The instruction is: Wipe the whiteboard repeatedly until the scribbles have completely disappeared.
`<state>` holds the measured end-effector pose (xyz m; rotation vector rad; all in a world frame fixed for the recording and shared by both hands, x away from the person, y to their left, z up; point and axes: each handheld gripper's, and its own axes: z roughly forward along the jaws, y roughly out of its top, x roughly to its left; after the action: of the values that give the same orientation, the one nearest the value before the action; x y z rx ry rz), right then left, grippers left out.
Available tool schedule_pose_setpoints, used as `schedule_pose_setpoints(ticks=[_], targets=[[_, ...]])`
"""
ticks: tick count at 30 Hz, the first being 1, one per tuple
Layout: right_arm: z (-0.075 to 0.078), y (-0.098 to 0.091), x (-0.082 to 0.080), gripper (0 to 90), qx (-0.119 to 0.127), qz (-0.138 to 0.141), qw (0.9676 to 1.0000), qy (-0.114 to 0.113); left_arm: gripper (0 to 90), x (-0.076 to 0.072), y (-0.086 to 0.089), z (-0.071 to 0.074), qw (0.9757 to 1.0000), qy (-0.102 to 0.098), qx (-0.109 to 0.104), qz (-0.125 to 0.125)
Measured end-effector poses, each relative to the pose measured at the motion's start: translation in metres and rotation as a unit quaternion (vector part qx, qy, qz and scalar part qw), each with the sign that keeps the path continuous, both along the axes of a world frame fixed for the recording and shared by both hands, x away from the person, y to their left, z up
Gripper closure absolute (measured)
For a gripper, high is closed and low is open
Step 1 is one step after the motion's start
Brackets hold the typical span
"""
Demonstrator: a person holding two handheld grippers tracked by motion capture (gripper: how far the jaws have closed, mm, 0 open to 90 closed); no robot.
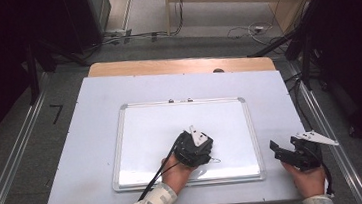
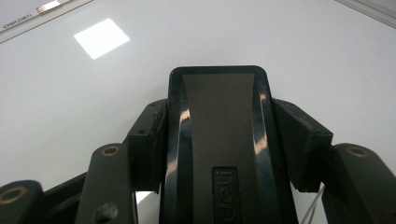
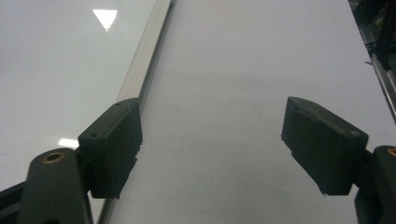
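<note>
— So what is the left gripper [image 2: 224, 140] doing?
— Its jaws are pressed against the two long sides of a black whiteboard eraser [image 2: 219, 140], pinching it about midway along.
— Which way does the eraser run?
— Its long axis lies straight ahead along the jaws, the rounded far end pointing away from the hand, the grey top panel facing the camera. Just beneath it is the whiteboard [image 1: 142, 136].
— How will it handle?
— Probably light and rigid, a glossy plastic shell that could slip. The side grip looks sensible.
— And the right gripper [image 3: 219, 149]?
— Spread wide, holding nothing. Directly under it is the pale table cover [image 3: 243, 70]; the board's metal frame [image 3: 144, 60] passes just beside its left jaw.
</note>
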<state>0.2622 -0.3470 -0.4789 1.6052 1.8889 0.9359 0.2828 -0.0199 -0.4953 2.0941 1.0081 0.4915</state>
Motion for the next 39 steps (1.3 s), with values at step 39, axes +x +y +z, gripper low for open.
schedule_pose_setpoints(ticks=[39], targets=[[0.0, 0.0, 0.0, 19.2, 0.002, 0.003, 1.0, 0.0, 41.7, 0.007, -0.06, 0.001, 0.9996, 0.001, 0.005, -0.028]])
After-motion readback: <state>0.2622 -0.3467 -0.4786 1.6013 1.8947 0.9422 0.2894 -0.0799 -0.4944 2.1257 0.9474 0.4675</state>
